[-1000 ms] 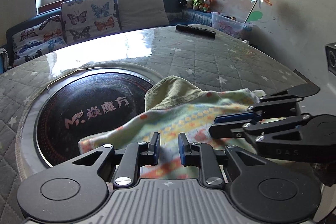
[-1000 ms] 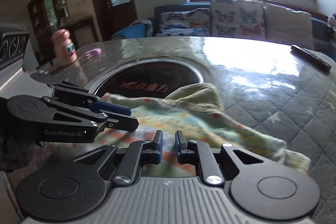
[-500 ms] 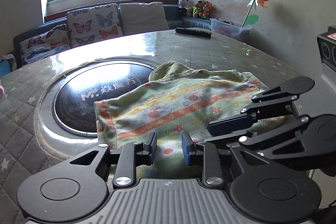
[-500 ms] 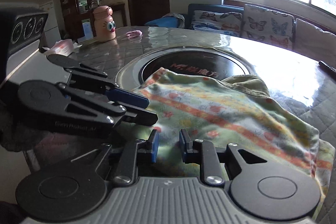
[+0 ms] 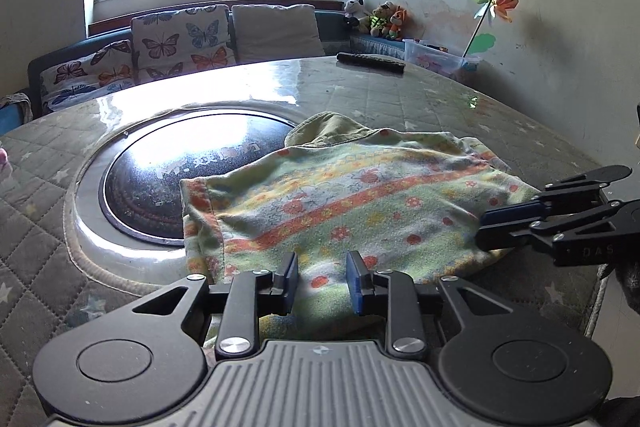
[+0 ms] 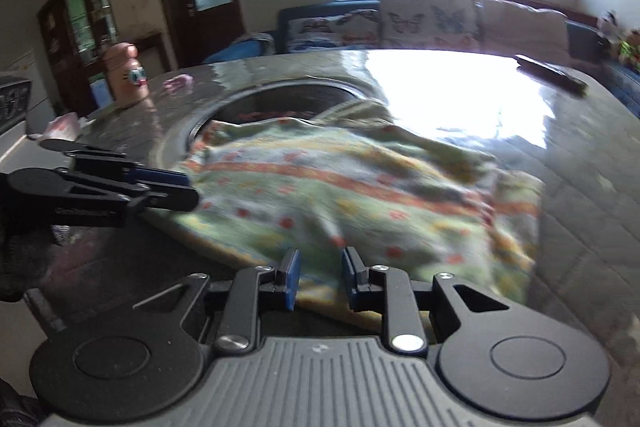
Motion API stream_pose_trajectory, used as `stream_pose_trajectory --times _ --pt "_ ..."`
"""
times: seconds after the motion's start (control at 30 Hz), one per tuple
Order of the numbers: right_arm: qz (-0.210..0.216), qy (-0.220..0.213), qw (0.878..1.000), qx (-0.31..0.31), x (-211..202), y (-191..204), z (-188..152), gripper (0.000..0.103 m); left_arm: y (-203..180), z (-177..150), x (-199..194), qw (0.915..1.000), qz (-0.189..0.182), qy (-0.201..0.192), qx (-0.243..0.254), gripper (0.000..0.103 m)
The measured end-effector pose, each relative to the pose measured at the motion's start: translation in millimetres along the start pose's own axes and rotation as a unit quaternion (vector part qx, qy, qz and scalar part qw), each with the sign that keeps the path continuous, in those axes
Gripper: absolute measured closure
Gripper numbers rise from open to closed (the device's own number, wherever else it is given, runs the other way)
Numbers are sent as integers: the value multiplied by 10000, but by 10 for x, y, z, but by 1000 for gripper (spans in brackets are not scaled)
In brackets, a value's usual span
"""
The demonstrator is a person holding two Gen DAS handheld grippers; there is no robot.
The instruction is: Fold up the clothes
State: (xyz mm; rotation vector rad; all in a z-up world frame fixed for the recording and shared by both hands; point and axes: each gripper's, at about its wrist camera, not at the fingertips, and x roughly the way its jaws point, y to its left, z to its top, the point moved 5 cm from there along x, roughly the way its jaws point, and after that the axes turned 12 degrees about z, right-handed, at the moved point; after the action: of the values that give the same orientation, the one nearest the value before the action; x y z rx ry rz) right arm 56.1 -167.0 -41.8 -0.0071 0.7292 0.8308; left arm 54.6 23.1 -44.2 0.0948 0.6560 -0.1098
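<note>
A green garment with orange and yellow flower stripes (image 5: pixel 352 203) lies folded on the round table, partly over the dark glass centre plate (image 5: pixel 168 183). It also shows in the right wrist view (image 6: pixel 352 195). My left gripper (image 5: pixel 322 281) is open, its jaws apart just above the garment's near edge. My right gripper (image 6: pixel 318 279) is open too, over the garment's near edge. Each gripper shows in the other's view, the right one (image 5: pixel 492 227) at the garment's right end, the left one (image 6: pixel 180 187) at its left end.
The quilted grey table top (image 5: pixel 420 95) carries a black remote (image 5: pixel 370 63) at the far side and a pink bottle (image 6: pixel 126 73) at the left. A sofa with butterfly cushions (image 5: pixel 180 43) stands behind. The table edge (image 5: pixel 600 291) runs close on the right.
Both grippers have opened wider and drawn back toward the garment's near edge. The garment has been laid down flat on the table from a bunched heap.
</note>
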Motion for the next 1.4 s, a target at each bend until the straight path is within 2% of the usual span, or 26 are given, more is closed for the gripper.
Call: stream_pose_trajectory --times 0.17,0.33,0.63,0.97,1.1,1.4 --pt "-337 -32 9992 209 -221 -157 -69 82 -3 -13 -6 10000 -18 3 -32 74" --pt "-429 -321 9982 262 -242 -234 85 81 -3 -8 -4 10000 -30 18 -57 74" --pt "-520 -278 9970 494 -210 -398 90 81 40 52 17 9999 -64 68 -109 70" --pt "-561 -456 9959 535 92 -647 447 81 330 325 289 9986 317 103 -411 70" --pt "-622 -379 9949 700 248 -788 465 81 450 414 466 9975 456 188 -503 71" --pt "-672 -471 9940 726 253 -830 555 78 580 440 680 9959 625 317 -572 71"
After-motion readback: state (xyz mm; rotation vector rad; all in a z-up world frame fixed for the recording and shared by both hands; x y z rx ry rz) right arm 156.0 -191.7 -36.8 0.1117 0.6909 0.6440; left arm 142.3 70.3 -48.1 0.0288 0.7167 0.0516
